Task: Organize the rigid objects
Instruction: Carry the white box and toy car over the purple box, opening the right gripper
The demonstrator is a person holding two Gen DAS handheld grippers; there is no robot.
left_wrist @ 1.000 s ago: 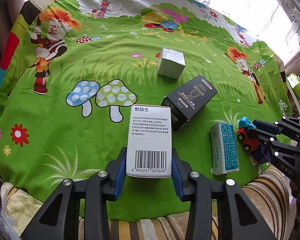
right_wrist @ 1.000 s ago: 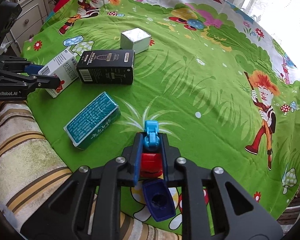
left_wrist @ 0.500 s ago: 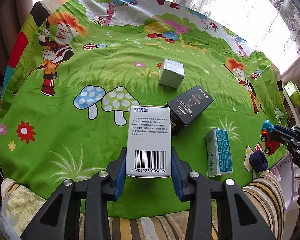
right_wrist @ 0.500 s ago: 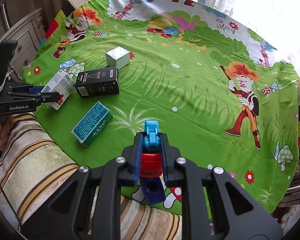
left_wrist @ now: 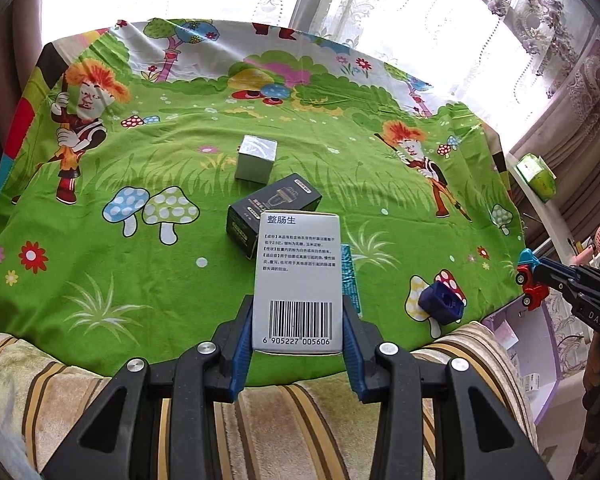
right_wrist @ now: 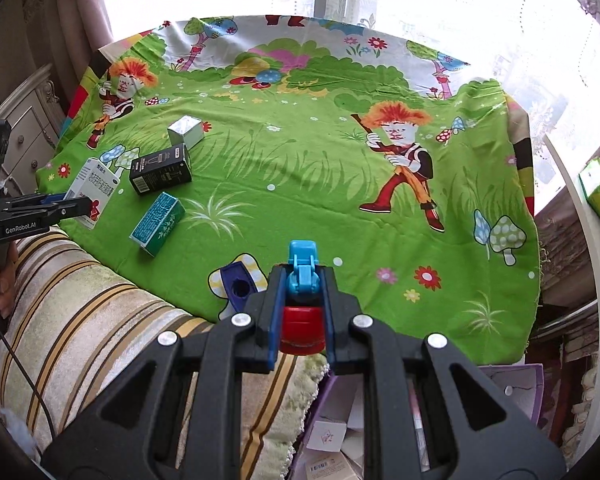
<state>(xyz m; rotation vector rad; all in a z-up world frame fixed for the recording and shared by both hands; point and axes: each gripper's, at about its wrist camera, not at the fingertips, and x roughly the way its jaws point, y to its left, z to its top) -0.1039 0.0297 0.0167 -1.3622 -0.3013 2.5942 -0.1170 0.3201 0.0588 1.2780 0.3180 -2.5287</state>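
Cardboard, light and crushable: the white medicine box (left_wrist: pixel 298 276) sits clamped by its sides in the left gripper (left_wrist: pixel 298 320). Hard plastic, probably slippery, the toy truck (right_wrist: pixel 303 300) is pinched across its body by the right gripper (right_wrist: pixel 300 312)

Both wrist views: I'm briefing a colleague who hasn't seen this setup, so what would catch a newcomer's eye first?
The bright green cartoon tablecloth fills both views. In front, the left gripper clamps a white medicine box, and the right gripper clamps a red and blue toy truck. On the cloth lie a silver box, a black box, a teal box and a dark blue block.
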